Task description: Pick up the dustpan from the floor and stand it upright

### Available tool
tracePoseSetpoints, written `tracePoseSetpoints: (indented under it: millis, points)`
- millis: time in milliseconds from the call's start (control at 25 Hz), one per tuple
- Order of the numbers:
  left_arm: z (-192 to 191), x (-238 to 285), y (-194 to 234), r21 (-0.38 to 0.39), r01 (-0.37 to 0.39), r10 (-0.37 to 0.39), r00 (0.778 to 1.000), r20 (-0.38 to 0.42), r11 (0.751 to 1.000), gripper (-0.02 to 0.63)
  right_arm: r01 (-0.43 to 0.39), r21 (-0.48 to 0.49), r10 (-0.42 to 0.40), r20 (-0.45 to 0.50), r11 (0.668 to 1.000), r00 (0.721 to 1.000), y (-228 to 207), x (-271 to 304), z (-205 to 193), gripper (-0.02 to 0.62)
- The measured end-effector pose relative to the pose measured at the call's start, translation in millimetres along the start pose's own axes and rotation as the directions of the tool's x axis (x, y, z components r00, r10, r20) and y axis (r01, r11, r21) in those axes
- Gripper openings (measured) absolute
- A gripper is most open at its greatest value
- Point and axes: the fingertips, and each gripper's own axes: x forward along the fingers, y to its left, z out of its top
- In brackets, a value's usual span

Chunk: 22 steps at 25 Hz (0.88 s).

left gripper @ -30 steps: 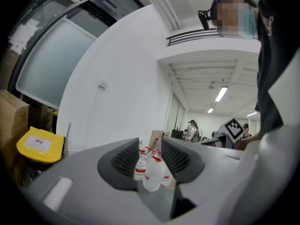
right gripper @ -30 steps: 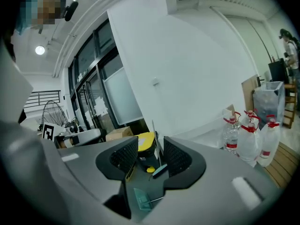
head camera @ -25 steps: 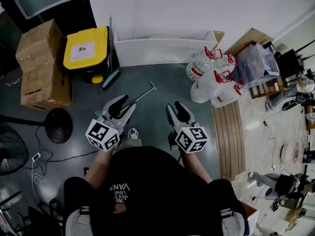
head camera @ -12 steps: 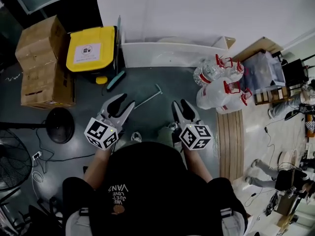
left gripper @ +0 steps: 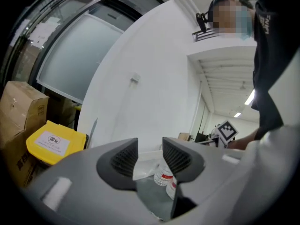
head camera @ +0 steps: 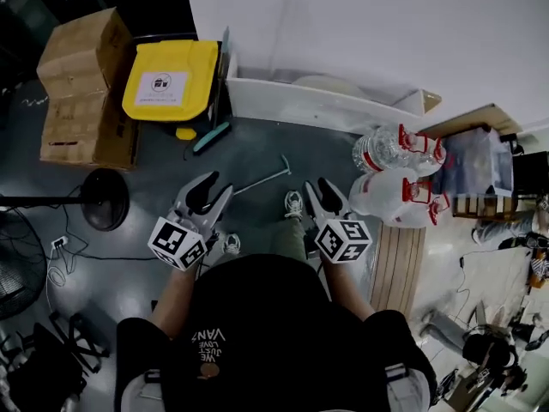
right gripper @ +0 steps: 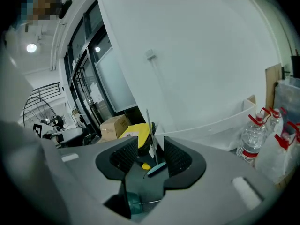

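The dustpan lies on the dark floor; its thin metal handle [head camera: 262, 176] runs up-right to a T-shaped end, between my two grippers. Its pan end is hidden under my left gripper and body in the head view. In the right gripper view a teal part [right gripper: 133, 203], probably of the pan, shows low between the jaws. My left gripper [head camera: 208, 195] hangs open above the handle's lower end, nothing between its fingers. My right gripper [head camera: 323, 194] is open too, just right of the handle, holding nothing.
A teal broom head [head camera: 211, 137] leans by a yellow-lidded bin [head camera: 170, 80]. Cardboard boxes [head camera: 81, 88] stand at far left, a fan base [head camera: 103, 197] below them. A white trough [head camera: 326, 106] lines the wall. Water jugs [head camera: 399, 178] and wooden slats [head camera: 390, 269] are at right.
I have moved forward toward the wall, so the floor things slid down in view. The handle's end now lies closer between the grippers. Both grippers stayed open.
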Motion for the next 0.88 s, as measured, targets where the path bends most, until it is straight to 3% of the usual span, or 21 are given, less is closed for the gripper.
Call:
tracePoseSetpoints:
  millis: [400, 640, 880]
  points:
    - [-10, 72, 36, -0.038, -0.169, 0.168, 0.986, -0.024, 0.985, 0.172, -0.104, -0.031, 0.098, -0.167, 0.994, 0.981, -65, 92, 15, 0.146]
    - [-43, 107, 63, -0.053, -0.247, 0.244, 0.968, -0.054, 0.968, 0.172, -0.154, -0.05, 0.133, -0.291, 0.987, 0.948, -104, 148, -11, 0.146]
    - [-95, 126, 88, -0.077, -0.286, 0.278, 0.956, -0.096, 0.955, 0.172, -0.165, -0.066, 0.133, -0.345, 0.984, 0.929, -132, 200, -49, 0.146]
